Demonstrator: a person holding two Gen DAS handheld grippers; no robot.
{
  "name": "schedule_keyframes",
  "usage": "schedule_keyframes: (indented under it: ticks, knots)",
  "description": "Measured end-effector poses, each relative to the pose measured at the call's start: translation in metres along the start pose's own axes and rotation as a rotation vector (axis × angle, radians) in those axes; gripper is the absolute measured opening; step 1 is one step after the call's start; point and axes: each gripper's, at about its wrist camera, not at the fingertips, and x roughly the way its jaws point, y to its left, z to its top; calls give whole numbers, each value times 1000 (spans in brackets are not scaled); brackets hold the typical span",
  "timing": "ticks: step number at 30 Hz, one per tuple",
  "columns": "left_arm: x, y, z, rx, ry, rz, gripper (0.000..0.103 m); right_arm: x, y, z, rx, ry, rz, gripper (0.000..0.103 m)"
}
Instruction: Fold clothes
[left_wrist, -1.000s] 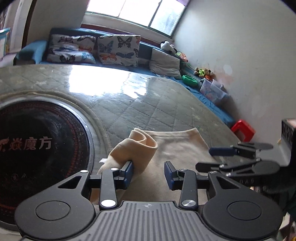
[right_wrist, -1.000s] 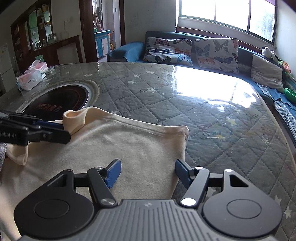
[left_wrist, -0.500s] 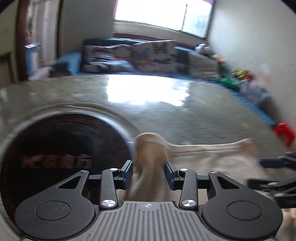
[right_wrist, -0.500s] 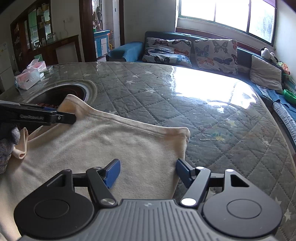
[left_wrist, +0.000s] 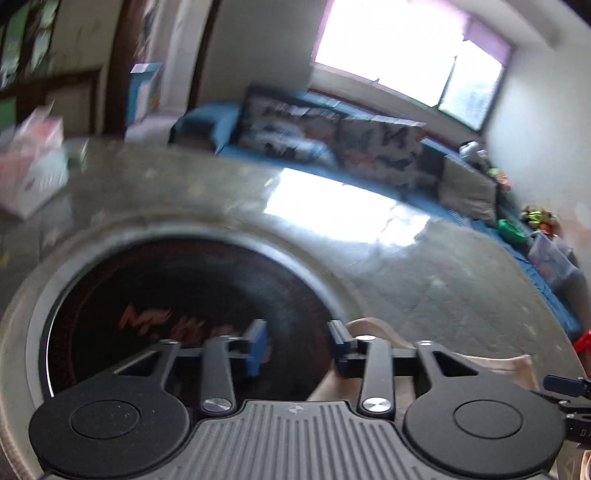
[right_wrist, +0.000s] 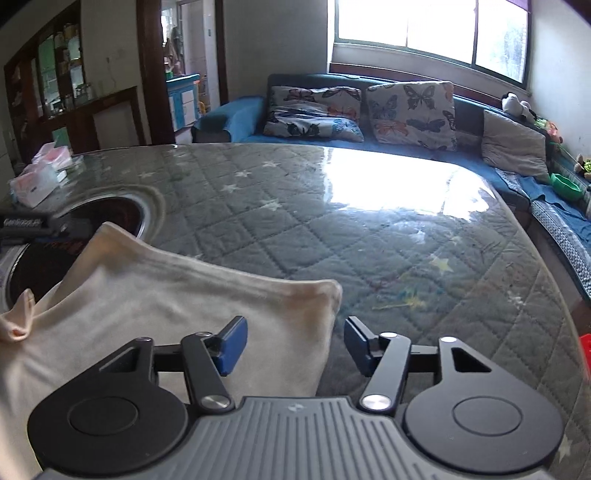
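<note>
A cream garment (right_wrist: 155, 306) lies spread on the quilted table, its far right corner just ahead of my right gripper (right_wrist: 291, 345), which is open and empty with the cloth's right edge between its jaws. In the blurred left wrist view my left gripper (left_wrist: 297, 345) is open and empty above the black round hob (left_wrist: 177, 306). The garment (left_wrist: 380, 332) shows to the right of its right finger. The left gripper also shows at the left edge of the right wrist view (right_wrist: 33, 225), beyond the garment's far left corner.
The table (right_wrist: 332, 229) has a grey quilted cover under a glossy sheet. Pink and white tissue boxes (right_wrist: 40, 177) stand at its far left. A blue sofa with butterfly cushions (right_wrist: 369, 107) runs behind. A red stool (right_wrist: 585, 350) is at the right.
My left gripper has let go of the garment's corner and swung left over the hob. The garment's far left corner now lies flat. My right gripper has stayed open in place.
</note>
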Motion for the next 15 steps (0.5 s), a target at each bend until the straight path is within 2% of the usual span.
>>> schedule_keyframes:
  ticks: [3,6,9,15]
  knots:
    - [6,-2,-2,31,41,-40,24,10,-7,4,19,10,-20,52]
    - [4,-18,-12,118,65,-112,24,16,-11,5,39,16,-19,50]
    - [3,-34,-20,210,61,-133,26,21,-14,4,56,20,-11,48]
    - [2,-41,-24,257,59,-192,26,23,-10,5,45,15,12,41]
